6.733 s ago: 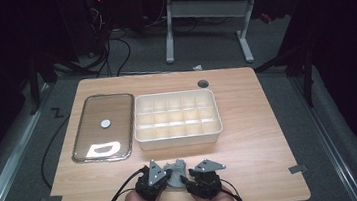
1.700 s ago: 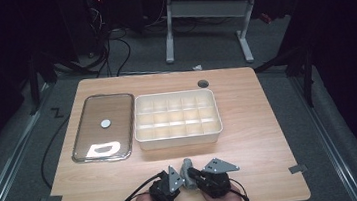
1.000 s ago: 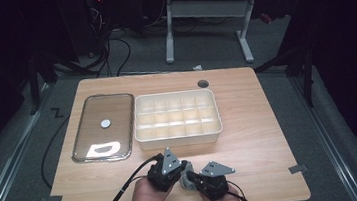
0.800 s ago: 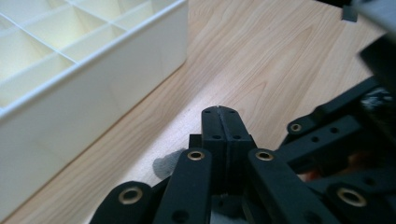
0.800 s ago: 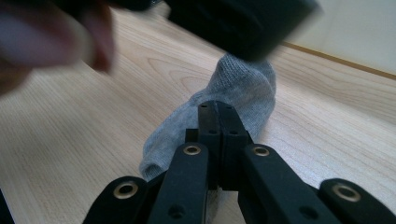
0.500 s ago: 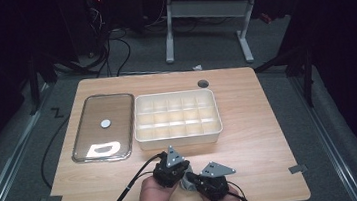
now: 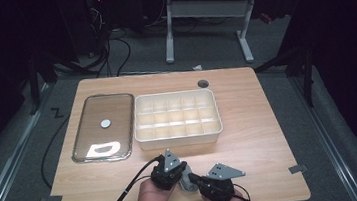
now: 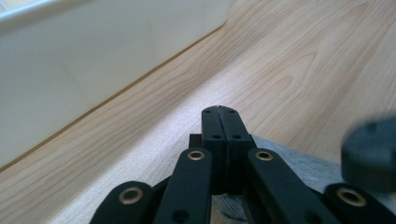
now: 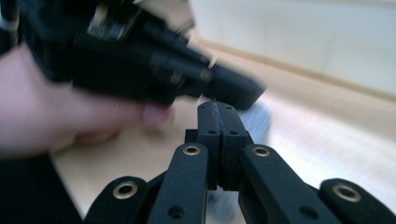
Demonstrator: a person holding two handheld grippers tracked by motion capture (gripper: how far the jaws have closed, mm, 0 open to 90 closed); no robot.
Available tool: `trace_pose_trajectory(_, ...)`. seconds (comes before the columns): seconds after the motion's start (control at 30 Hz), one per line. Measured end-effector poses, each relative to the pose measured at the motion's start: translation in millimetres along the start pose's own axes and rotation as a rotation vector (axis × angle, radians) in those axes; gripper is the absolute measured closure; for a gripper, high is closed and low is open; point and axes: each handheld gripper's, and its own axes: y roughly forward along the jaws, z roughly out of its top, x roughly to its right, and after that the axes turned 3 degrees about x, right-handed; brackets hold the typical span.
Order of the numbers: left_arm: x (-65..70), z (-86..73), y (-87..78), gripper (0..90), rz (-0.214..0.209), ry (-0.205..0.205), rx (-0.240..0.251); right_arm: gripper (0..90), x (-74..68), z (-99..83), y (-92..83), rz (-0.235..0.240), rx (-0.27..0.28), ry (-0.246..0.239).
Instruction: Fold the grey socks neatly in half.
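Where hands meet, left gripper point(image 7: 169, 169) higher, tilted.

No text, label, brand, number or sign is readable on anything in these views.

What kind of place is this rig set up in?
Likely a lab or workshop recording bay, not a home. A light wooden table stands on grey carpet with loose cables on the floor behind it, a white-legged desk frame sits farther back, and the surroundings are dark.

Ahead — tray wall point(image 8: 84, 70); right open
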Motion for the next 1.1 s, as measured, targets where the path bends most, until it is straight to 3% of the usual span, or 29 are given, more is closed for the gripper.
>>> trace_pose_trajectory(0.13, -1.0, -0.6, 0.1, 90.0, 0.003, 0.006, -0.003, 90.0, -4.5, -10.7, 10.0, 0.019, -0.089, -0.022)
trace_pose_trajectory(0.2, -1.2, -0.5, -0.3, 90.0, 0.005, 0.01, -0.003, 90.0, -5.1, -11.0, 12.2, 0.023, -0.105, -0.025)
trace_pose_trajectory(0.3, -3.0, 3.3, -3.9, 90.0, 0.012, 0.004, -0.003, 90.0, -6.8, -13.0, 14.1, 0.023, -0.109, -0.038)
trace_pose_trajectory(0.4, -0.8, 15.0, -15.9, 88.2, -0.001, -0.019, 0.048, 90.0, -7.8, -13.1, 15.0, 0.022, -0.114, -0.047)
trace_pose_trajectory(0.47, 6.3, 24.2, -23.8, 87.5, -0.023, 0.001, 0.082, 90.0, -7.0, -13.3, 15.2, 0.028, -0.114, -0.048)
trace_pose_trajectory(0.57, 13.4, 27.4, -25.4, 87.5, -0.048, 0.023, 0.08, 90.0, -6.2, -13.4, 15.2, 0.033, -0.112, -0.044)
trace_pose_trajectory(0.67, 14.3, 16.5, -17.3, 87.7, -0.045, 0.03, 0.031, 90.0, -6.5, -13.6, 15.1, 0.032, -0.113, -0.048)
trace_pose_trajectory(0.73, 4.6, 5.6, -16.8, 88.7, -0.045, -0.019, 0.025, 90.0, -6.6, -13.8, 14.9, 0.034, -0.114, -0.052)
trace_pose_trajectory(0.9, -2.0, -7.2, -18.2, 90.0, -0.031, -0.018, 0.006, 90.0, -5.3, -13.9, 15.3, 0.043, -0.113, -0.05)
trace_pose_trajectory(1.03, -5.0, -16.9, -16.3, 90.0, -0.042, -0.021, 0.028, 90.0, -5.3, -14.3, 15.3, 0.042, -0.112, -0.052)
trace_pose_trajectory(1.1, -4.0, -22.3, -16.9, 90.0, -0.035, 0.006, 0.052, 90.0, -6.0, -14.5, 15.1, 0.038, -0.112, -0.055)
